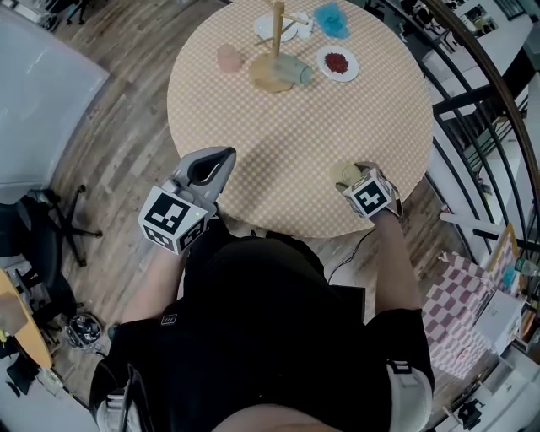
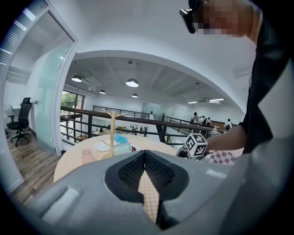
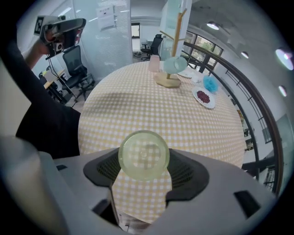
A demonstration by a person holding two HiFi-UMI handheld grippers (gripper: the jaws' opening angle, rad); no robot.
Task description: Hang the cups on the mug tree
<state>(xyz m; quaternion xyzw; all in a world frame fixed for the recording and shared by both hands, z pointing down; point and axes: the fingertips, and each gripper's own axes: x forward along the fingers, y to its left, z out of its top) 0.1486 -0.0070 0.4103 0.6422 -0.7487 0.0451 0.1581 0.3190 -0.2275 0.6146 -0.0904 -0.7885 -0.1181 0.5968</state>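
A wooden mug tree (image 1: 276, 34) stands at the far side of the round checkered table (image 1: 295, 152). A pink cup (image 1: 229, 58) stands to its left. A pale teal cup (image 1: 295, 69) is against its base; I cannot tell whether it hangs or lies there. At the near right edge, my right gripper (image 1: 350, 179) points steeply down, open. A pale yellow-green cup (image 3: 144, 155) stands bottom-up between its jaws, its sides close to the pads. My left gripper (image 1: 226, 153) is shut and empty, held nearly level beside the table's near left edge.
A small plate of red bits (image 1: 337, 63), a blue crumpled thing (image 1: 331, 18) and a white plate (image 1: 274, 29) lie around the tree. A black railing (image 1: 472, 76) curves behind the table on the right. An office chair (image 1: 51, 228) stands on the wooden floor at left.
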